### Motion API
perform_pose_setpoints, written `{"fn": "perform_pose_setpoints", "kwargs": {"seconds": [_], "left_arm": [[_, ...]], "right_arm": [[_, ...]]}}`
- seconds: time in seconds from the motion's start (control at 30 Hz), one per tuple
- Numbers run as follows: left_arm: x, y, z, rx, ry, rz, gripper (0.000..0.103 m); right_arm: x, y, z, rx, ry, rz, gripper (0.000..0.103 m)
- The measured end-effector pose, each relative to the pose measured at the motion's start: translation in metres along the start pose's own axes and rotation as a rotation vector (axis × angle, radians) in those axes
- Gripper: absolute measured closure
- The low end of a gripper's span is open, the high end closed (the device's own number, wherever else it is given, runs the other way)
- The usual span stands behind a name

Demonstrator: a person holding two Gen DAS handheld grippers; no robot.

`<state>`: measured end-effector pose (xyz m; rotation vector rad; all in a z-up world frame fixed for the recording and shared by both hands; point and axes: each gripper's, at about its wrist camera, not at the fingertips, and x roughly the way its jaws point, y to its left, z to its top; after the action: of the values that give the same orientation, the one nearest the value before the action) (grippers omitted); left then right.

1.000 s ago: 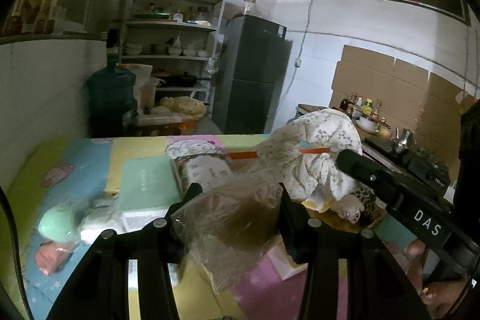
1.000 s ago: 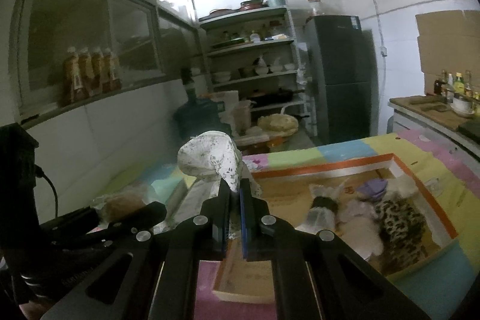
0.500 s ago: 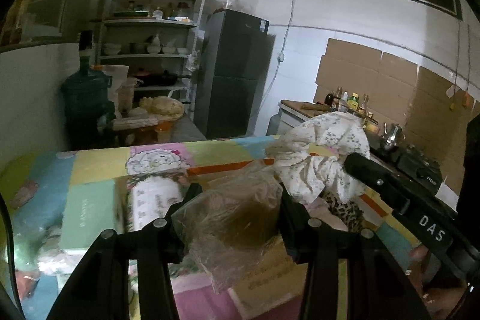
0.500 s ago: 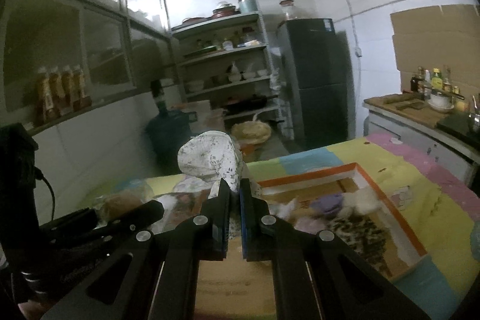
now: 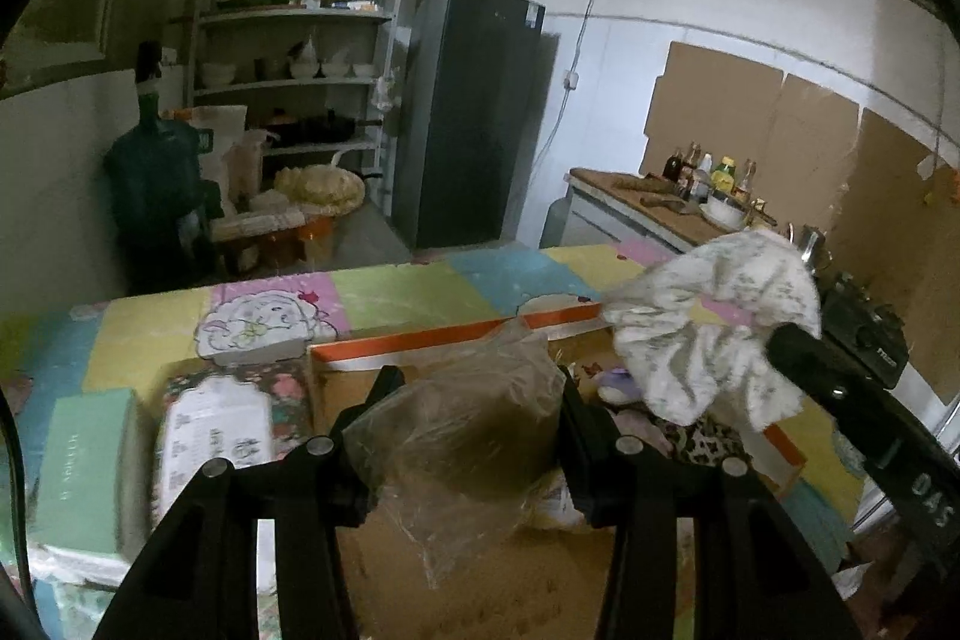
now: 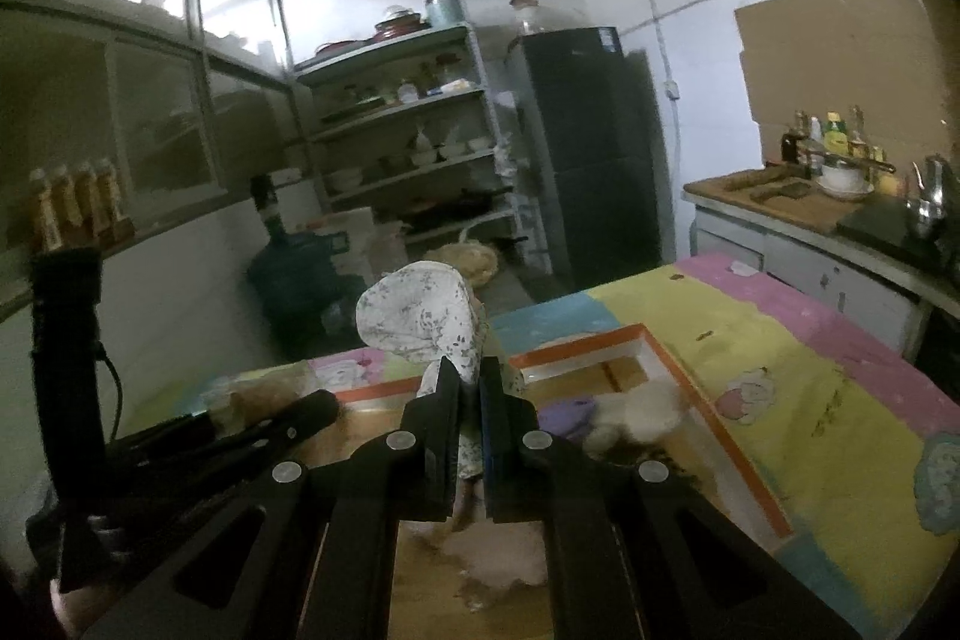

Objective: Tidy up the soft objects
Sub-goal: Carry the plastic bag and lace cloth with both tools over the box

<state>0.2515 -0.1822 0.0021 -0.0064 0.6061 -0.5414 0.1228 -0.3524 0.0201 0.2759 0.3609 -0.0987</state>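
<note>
Left hand-held gripper [image 5: 474, 394]: partly closed, its two fingers pressing the sides of a clear plastic bag [image 5: 462, 418] with something brown inside, held above the cardboard box [image 5: 420, 340].
Right hand-held gripper [image 6: 471, 388]: closed tight, pinching a white flowered cloth [image 6: 420, 316] that bulges above its fingertips, also above the box.
Cardboard box: orange-edged, open, lying on the patchwork-covered surface [image 6: 810, 370].
Inside the box: a leopard-print piece [image 5: 702, 445], a purple item [image 6: 567, 415] and a fluffy cream toy [image 6: 636, 409].
Left of the box: a flowered pack [image 5: 222, 424] and a pale green box [image 5: 81, 466].
</note>
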Motion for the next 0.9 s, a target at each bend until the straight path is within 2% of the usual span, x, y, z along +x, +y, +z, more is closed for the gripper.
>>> {"fn": "perform_pose_setpoints", "kwargs": {"seconds": [0.23, 0.53, 0.9], "left_arm": [[0.033, 0.000, 0.001, -0.024, 0.069, 0.024, 0.055], [0.054, 0.000, -0.001, -0.042, 0.134, 0.033, 0.055], [0.063, 0.001, 0.000, -0.054, 0.164, 0.037, 0.054]], "right_arm": [[0.008, -0.024, 0.002, 0.034, 0.015, -0.027, 0.097], [0.019, -0.047, -0.002, 0.065, 0.043, -0.037, 0.097], [0.036, -0.057, -0.008, 0.081, 0.086, -0.012, 0.097]]}}
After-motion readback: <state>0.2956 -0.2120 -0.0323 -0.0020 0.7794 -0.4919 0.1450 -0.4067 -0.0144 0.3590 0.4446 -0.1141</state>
